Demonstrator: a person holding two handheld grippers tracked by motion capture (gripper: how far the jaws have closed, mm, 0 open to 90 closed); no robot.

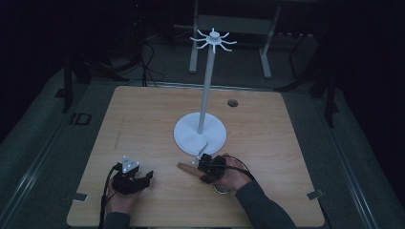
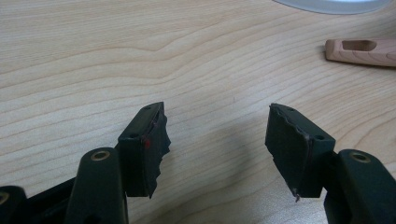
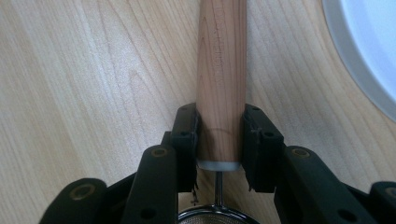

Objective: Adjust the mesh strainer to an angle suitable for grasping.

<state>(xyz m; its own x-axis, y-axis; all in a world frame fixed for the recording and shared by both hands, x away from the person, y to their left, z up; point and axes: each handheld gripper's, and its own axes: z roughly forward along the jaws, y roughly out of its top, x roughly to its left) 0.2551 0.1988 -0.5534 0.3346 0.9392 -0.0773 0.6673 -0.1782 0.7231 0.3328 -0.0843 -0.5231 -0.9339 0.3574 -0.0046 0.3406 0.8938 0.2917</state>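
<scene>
My right gripper has its fingers clamped on the wooden handle of a small strainer, right at the ferrule end where the wire stem runs down to the mesh bowl. The strainer lies flat on the tabletop near its front edge, just in front of the round base of the white hanging stand, handle tip pointing toward my left gripper. That one rests toward the front left corner, fingers spread apart and empty. I judge the step in hand to be lifting the strainer so its slotted handle end can go onto one of the stand's top hooks. To do it well, I keep the grip firm and square on the handle (round wood rolls easily between flat pads), raise it straight up before swinging it, and stay clear of the pole so the light stand does not tip. The slot is at the far end from my grasp, so I should tilt the handle up with the slot leading; my free left gripper could steady the base.
</scene>
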